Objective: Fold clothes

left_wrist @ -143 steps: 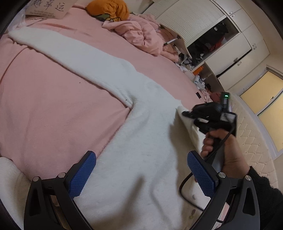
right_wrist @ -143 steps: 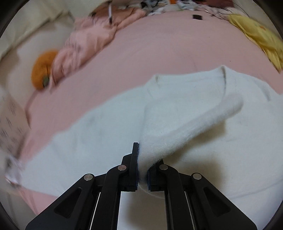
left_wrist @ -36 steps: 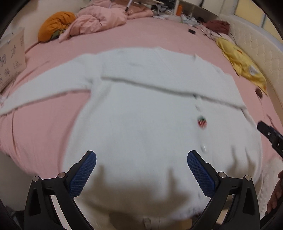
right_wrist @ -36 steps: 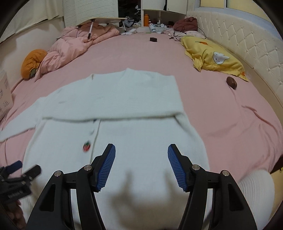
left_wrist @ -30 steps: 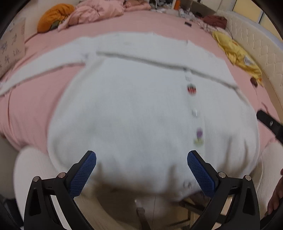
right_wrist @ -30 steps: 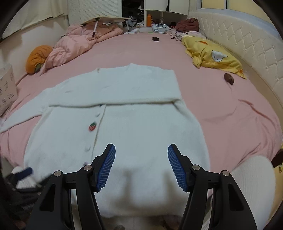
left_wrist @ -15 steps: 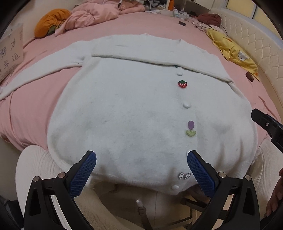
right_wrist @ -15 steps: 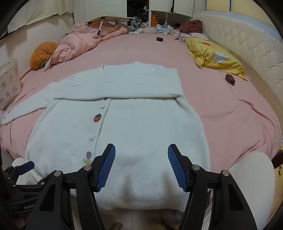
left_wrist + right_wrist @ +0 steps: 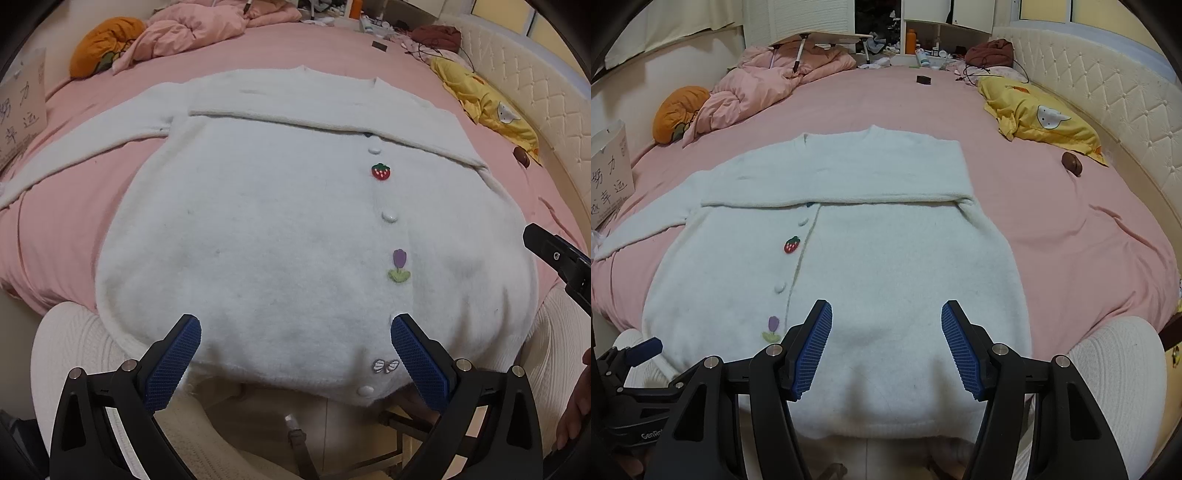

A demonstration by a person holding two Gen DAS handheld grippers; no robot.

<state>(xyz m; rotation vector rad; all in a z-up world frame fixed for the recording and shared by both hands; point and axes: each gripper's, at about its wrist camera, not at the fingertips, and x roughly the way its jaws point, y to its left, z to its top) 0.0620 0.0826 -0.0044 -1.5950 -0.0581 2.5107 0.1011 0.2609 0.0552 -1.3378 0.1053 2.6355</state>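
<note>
A white fluffy cardigan (image 9: 280,221) lies front up on the pink bed (image 9: 55,236), with a strawberry patch (image 9: 381,171), a tulip patch and white buttons down its placket. Its right sleeve is folded across the chest; the other sleeve stretches out to the left. It also shows in the right wrist view (image 9: 886,251). My left gripper (image 9: 295,354) is open and empty above the hem. My right gripper (image 9: 886,343) is open and empty above the hem, and its tip shows in the left wrist view (image 9: 554,254).
A yellow pillow (image 9: 1041,114) and a small brown object (image 9: 1071,163) lie on the right of the bed. A pink duvet (image 9: 768,88), an orange cushion (image 9: 677,110) and a paper bag (image 9: 609,173) sit at the left. A padded headboard (image 9: 1108,96) runs along the right.
My right gripper has let go of the sleeve, which now lies folded across the chest. Both grippers have drawn back to the hem end, open, and the views have steadied.
</note>
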